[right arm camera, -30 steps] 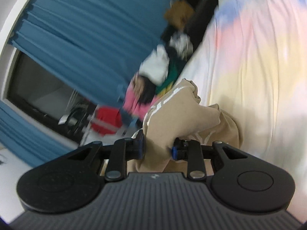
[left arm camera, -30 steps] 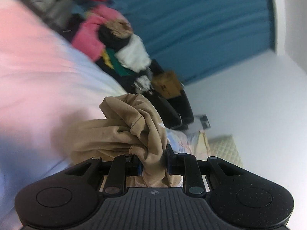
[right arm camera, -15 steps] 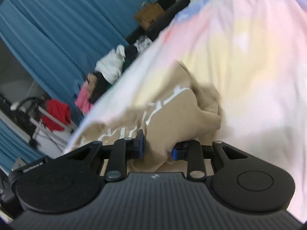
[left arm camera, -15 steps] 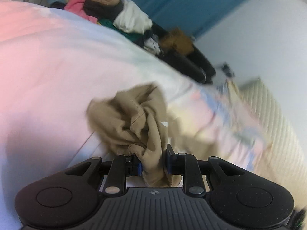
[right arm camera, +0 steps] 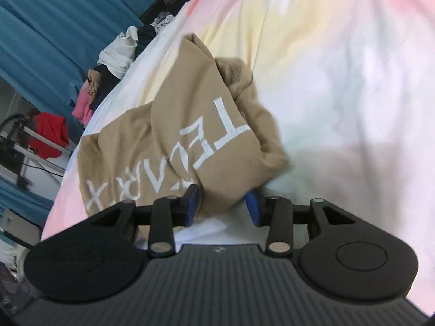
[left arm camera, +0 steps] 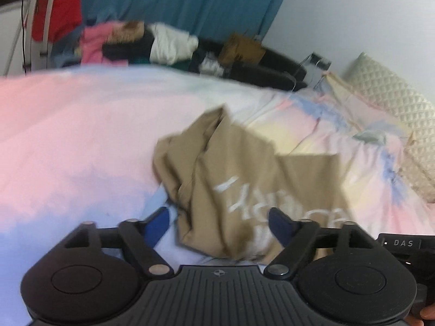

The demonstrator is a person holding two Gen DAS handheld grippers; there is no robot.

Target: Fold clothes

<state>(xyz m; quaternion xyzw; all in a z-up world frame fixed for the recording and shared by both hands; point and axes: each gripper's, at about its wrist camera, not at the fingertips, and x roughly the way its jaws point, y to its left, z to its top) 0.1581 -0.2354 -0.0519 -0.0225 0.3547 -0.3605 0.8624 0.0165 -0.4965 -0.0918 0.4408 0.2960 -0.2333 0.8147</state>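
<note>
A tan shirt (left arm camera: pixel 244 168) with white lettering lies crumpled on the pastel bed cover (left arm camera: pixel 81 135). My left gripper (left arm camera: pixel 220 226) hovers just over its near edge. Its jaws are opening wide, and the cloth lies loose between them, touched by neither pad. In the right wrist view the same shirt (right arm camera: pixel 168 135) spreads across the bed cover (right arm camera: pixel 339 68). My right gripper (right arm camera: pixel 223 206) has a bunched fold of it between its blue pads. Those jaws are opening too, but the fold still fills the gap and touches both pads.
A pile of clothes (left arm camera: pixel 152 43) lies along the bed's far side below a blue curtain (left arm camera: pixel 176 0). A red garment (left arm camera: pixel 57 19) hangs on a rack at far left. A quilted cream pillow (left arm camera: pixel 394 103) lies at the right. The pile (right arm camera: pixel 119 51) also shows in the right wrist view.
Both grippers came down with the shirt onto the bed. The left jaws swung wide and let the cloth go. The right jaws widened slightly. The shirt now lies more spread out.
</note>
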